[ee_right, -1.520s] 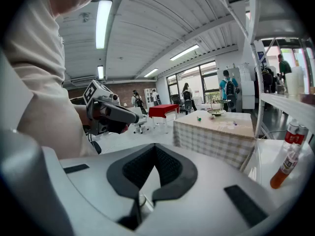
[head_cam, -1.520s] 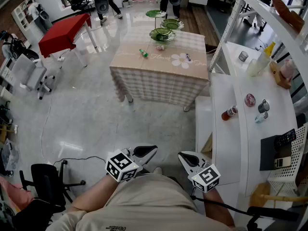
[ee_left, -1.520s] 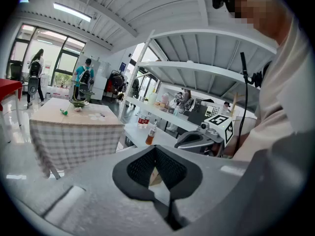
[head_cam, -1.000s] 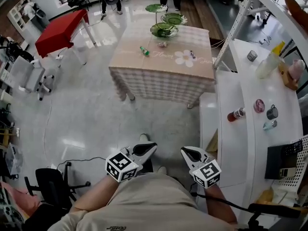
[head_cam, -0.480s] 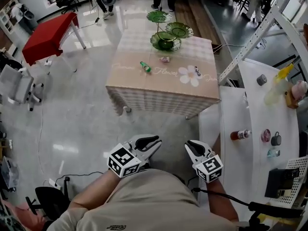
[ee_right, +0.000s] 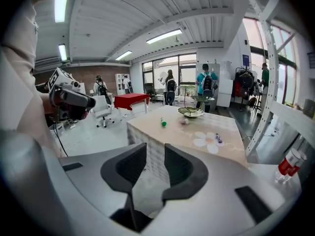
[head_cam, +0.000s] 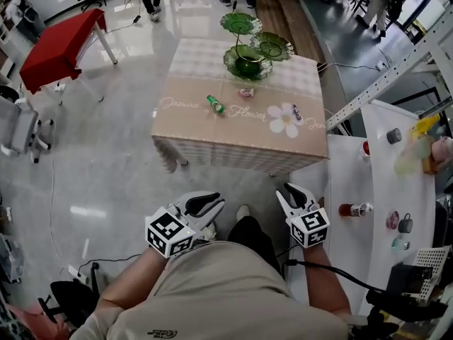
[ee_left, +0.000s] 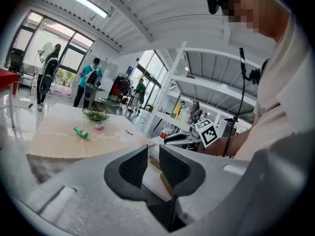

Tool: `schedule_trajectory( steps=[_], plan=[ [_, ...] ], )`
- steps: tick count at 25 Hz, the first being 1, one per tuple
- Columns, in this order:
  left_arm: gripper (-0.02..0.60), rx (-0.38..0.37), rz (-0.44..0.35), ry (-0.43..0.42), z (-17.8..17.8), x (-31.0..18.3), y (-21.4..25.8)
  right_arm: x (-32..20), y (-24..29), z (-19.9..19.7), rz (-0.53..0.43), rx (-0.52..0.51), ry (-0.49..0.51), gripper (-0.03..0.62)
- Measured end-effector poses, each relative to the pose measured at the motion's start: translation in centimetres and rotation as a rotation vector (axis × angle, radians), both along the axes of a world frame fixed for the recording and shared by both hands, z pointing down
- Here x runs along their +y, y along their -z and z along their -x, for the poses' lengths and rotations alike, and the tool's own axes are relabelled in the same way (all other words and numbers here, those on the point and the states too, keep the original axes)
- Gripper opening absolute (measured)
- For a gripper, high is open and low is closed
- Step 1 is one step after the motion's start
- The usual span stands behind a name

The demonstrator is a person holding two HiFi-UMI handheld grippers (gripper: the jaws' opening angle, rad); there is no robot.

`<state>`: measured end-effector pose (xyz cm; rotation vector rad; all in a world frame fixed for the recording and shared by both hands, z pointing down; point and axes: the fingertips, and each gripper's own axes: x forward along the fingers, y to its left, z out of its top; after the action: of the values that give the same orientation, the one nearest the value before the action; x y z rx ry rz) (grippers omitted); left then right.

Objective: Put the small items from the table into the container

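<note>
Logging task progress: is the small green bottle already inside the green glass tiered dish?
No, the small green bottle lies on the beige flowered tablecloth, apart from the green glass tiered dish.

A glossy grey floor (head_cam: pixel 106 161) is seen; a red table (head_cam: pixel 60 44) is placed at the left, white shelves (head_cam: pixel 379 176) at the right, and long ceiling lamps (ee_right: pixel 165 35) are lit

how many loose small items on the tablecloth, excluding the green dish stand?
3: green bottle left of centre; pink item just before the green dish stand; dark item beside the flower print, right. More may sit hidden in the dishes.
</note>
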<state>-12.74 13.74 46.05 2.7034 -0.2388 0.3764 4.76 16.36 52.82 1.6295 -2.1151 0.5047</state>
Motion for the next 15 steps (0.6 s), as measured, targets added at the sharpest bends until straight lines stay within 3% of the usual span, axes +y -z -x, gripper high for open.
schedule_trajectory(
  steps=[7,15],
  plan=[
    [0.057,-0.032,0.002,0.081,-2.6,-6.2,-0.4,-9.0,-3.8,-9.2,0.039,0.036,-0.045,0.117],
    [0.057,-0.058,-0.008,0.164,-9.9,-14.3,0.6,-19.1,-10.0,-20.9,0.125,0.058,-0.079,0.117]
  ],
)
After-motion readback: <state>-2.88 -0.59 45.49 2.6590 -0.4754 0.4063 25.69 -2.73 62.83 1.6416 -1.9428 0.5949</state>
